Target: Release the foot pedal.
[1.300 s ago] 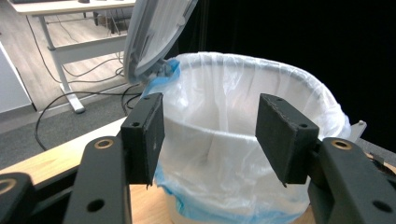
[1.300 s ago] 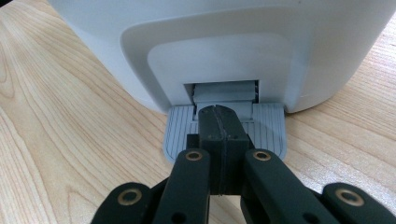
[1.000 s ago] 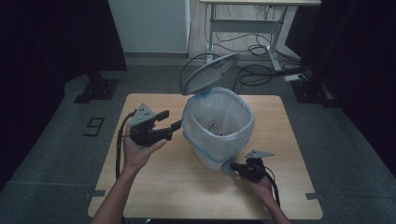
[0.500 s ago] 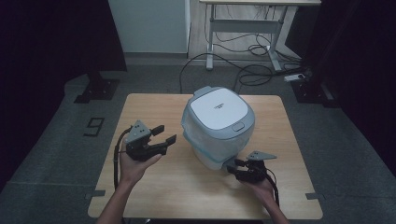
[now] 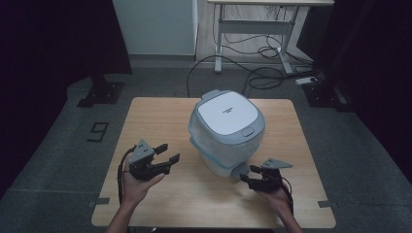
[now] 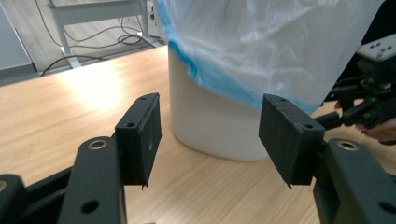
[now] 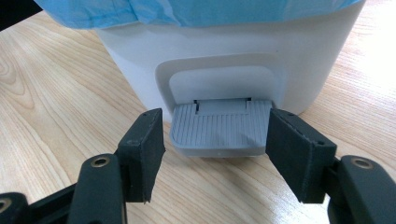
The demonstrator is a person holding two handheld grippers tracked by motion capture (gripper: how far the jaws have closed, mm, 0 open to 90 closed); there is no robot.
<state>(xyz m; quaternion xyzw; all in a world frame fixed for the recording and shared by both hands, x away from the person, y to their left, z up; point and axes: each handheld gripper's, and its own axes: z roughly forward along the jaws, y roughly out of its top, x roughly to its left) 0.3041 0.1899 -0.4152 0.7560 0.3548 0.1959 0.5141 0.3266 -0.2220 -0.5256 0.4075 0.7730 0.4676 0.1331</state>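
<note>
Two grippers flank a white pedal bin (image 5: 227,133) that stands upright near the middle of the wooden counter (image 5: 160,111), a little toward its far right. The bin's lid (image 5: 228,112) is down, white on top with a grey-blue rim and a small tab at its near edge, and a pale blue bag liner (image 5: 204,143) hangs out from under the lid and drapes over the upper wall. In the left gripper view the liner (image 6: 261,42) covers the top of the bin's white wall (image 6: 210,121), with its darker blue hem running slantwise across. The left gripper (image 5: 167,156) is held just above the counter to the left of the bin, near it but apart, its jaws spread wide with nothing between them; the person's hand (image 5: 138,182) grips it from below. The right gripper (image 5: 248,174) sits low at the bin's near right foot, also released, its jaws parted. In the right gripper view the grey ribbed pedal (image 7: 217,128) juts from a recess at the base of the bin, and the two black jaws stand on either side of it, just beside its edges, without pressing it as far as can be told. The same view shows the liner's blue edge (image 7: 187,14) above the recess.
</note>
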